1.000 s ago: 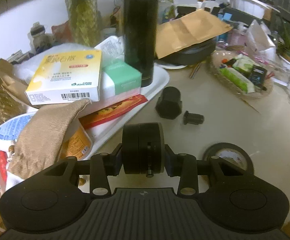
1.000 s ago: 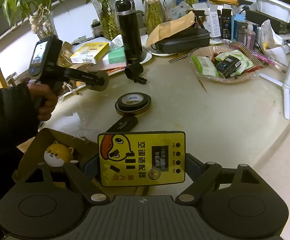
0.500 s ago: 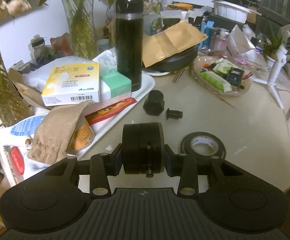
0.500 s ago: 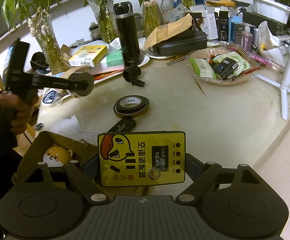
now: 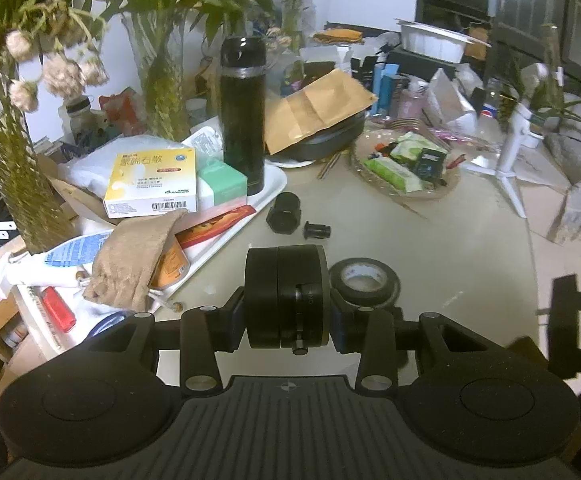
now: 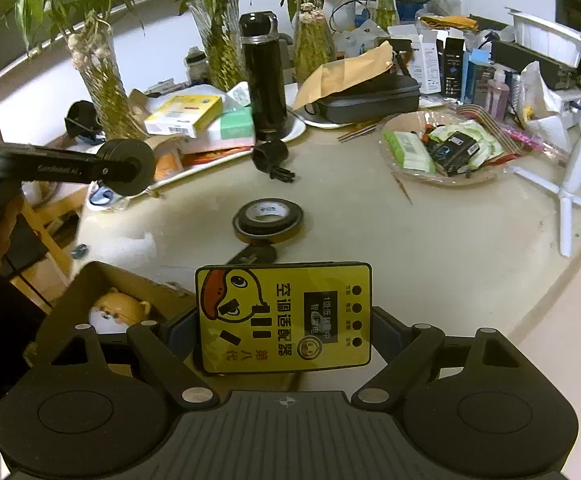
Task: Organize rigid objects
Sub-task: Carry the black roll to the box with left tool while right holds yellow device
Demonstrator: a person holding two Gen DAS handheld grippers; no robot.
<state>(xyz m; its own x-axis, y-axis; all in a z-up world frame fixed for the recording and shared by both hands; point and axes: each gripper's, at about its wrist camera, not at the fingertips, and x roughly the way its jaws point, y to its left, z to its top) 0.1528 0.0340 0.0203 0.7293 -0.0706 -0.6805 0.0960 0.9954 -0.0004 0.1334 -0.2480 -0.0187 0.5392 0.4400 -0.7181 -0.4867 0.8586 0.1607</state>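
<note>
My left gripper (image 5: 286,312) is shut on a black round disc (image 5: 286,296) and holds it above the table's near left side; it also shows in the right wrist view (image 6: 126,166). My right gripper (image 6: 284,336) is shut on a yellow duck-printed card (image 6: 284,316), held above an open cardboard box (image 6: 90,280) with a small dog figurine (image 6: 118,308) inside. A black tape roll (image 6: 268,220) lies on the table, with a flat black device (image 6: 254,256) just in front of it. A black hexagonal cap and a small plug (image 5: 316,231) lie near the tray.
A white tray (image 5: 268,188) holds a tall black flask (image 5: 243,116), a yellow box (image 5: 152,188) and a green box. A glass bowl of packets (image 6: 446,148), a black case under a brown envelope (image 6: 364,96), plant vases and a white tripod (image 6: 570,176) ring the table.
My left gripper has drawn back and up from the tray with the disc still in it, so more of the table shows. My right gripper has barely moved.
</note>
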